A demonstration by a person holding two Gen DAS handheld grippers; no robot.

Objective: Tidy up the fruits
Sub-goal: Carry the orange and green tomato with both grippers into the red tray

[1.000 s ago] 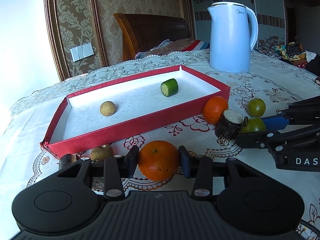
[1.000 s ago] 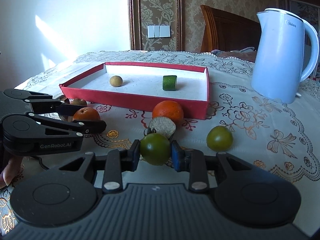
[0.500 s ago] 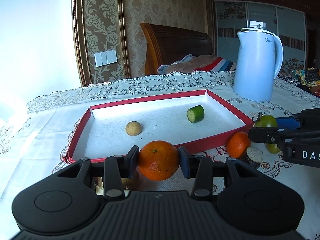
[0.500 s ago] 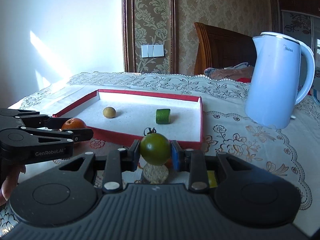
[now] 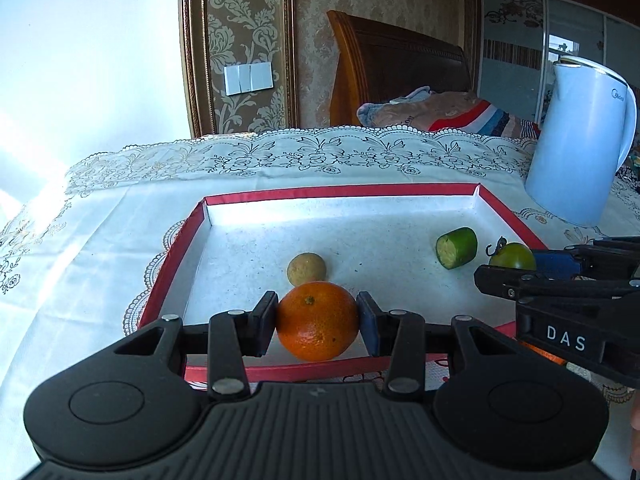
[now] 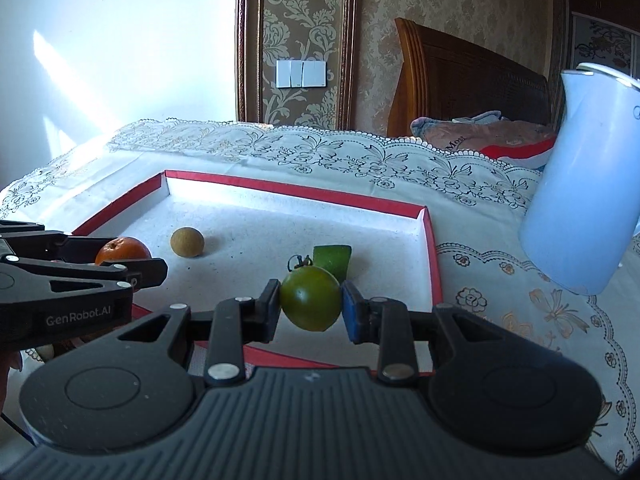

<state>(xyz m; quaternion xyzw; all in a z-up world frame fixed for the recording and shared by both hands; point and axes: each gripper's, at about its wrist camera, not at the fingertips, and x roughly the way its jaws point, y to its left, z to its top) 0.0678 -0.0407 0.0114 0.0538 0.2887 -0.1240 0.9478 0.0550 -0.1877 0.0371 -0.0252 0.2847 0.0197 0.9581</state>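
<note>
My left gripper (image 5: 317, 322) is shut on an orange (image 5: 317, 321) and holds it above the near part of the red-rimmed white tray (image 5: 336, 192). My right gripper (image 6: 310, 305) is shut on a green tomato (image 6: 311, 298) above the tray's near right part (image 6: 434, 264). In the tray lie a small tan round fruit (image 5: 306, 269) and a cut green cucumber piece (image 5: 456, 248). The right gripper with the tomato (image 5: 513, 255) shows at the right of the left wrist view. The left gripper with the orange (image 6: 122, 250) shows at the left of the right wrist view.
A pale blue kettle (image 5: 580, 148) stands on the lace tablecloth (image 5: 300, 156) right of the tray. Part of another orange (image 5: 540, 354) shows under the right gripper. A wooden bed headboard (image 5: 400, 76) and wall stand behind the table.
Both grippers have lifted their fruits from the tablecloth and carried them forward, so they now hang over the tray. The loose fruits on the cloth have dropped out of sight.
</note>
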